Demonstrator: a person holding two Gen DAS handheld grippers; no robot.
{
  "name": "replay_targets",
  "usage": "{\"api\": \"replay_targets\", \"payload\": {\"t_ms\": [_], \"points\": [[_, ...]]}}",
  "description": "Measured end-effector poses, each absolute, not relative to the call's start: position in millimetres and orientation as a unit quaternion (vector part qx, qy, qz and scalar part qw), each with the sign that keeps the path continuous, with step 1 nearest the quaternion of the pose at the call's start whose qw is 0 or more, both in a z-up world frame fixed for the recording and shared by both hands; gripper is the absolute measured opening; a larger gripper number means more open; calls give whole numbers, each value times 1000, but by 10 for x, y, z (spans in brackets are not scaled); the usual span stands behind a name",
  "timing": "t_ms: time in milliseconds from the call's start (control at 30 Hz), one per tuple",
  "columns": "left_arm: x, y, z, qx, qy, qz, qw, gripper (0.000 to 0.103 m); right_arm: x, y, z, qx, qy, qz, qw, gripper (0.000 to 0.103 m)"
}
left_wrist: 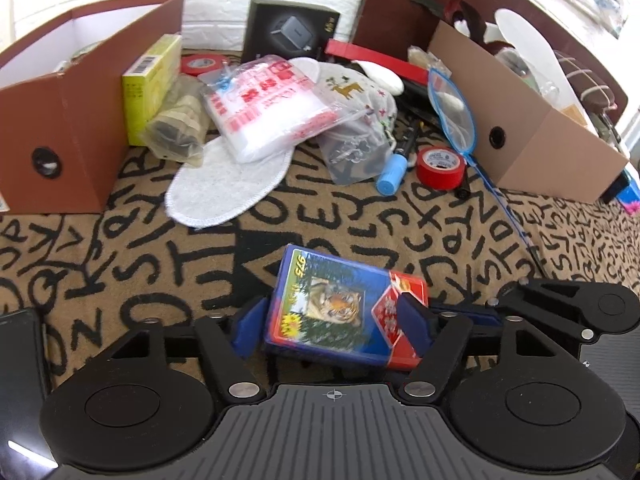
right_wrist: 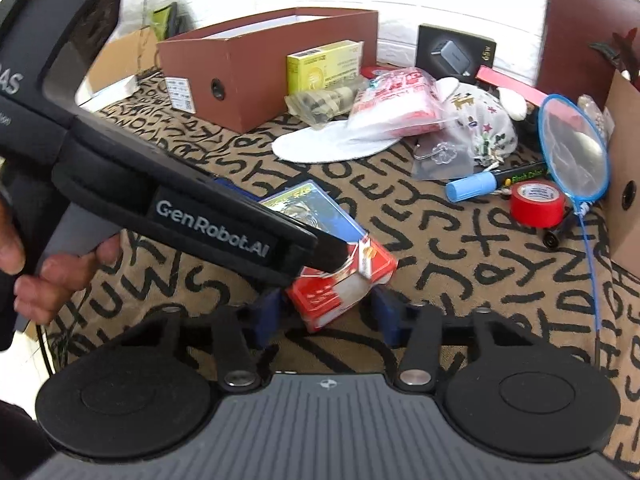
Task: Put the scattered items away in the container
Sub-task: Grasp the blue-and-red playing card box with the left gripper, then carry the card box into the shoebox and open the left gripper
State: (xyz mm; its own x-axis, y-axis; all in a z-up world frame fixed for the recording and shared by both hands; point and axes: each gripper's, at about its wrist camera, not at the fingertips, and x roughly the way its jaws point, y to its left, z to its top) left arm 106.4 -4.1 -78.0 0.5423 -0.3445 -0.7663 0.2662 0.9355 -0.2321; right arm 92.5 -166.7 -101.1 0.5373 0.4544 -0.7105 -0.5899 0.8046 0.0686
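Observation:
A blue and red card box with a tiger picture (left_wrist: 344, 312) sits between the blue pads of my left gripper (left_wrist: 334, 322), which is shut on it just above the lettered rug. In the right wrist view the same box (right_wrist: 340, 276) lies between the pads of my right gripper (right_wrist: 326, 312), whose jaws stand apart on either side of its red end; contact is unclear. The left gripper's black body (right_wrist: 180, 208) crosses over the box from the left. A brown open box (left_wrist: 60, 120) stands at far left, a tan box (left_wrist: 520, 120) at right.
Between the boxes lies a pile: yellow carton (left_wrist: 150, 88), plastic bag of red-printed packets (left_wrist: 272, 104), white insole (left_wrist: 228, 184), printed cloth (left_wrist: 356, 96), blue marker (left_wrist: 392, 172), red tape roll (left_wrist: 440, 168), blue net (left_wrist: 452, 112), black charger box (left_wrist: 288, 36).

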Motion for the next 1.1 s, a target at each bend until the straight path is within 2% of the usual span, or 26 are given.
{"api": "replay_targets", "payload": {"t_ms": [200, 700, 1100], "points": [[951, 200, -612, -75, 426, -151, 889, 52, 905, -1594, -838, -78, 368, 316, 871, 39], [918, 763, 84, -89, 320, -111, 937, 55, 1046, -1049, -192, -118, 275, 359, 884, 39], [1547, 1231, 490, -118, 272, -70, 953, 54, 1661, -525, 178, -135, 211, 365, 896, 41]]}}
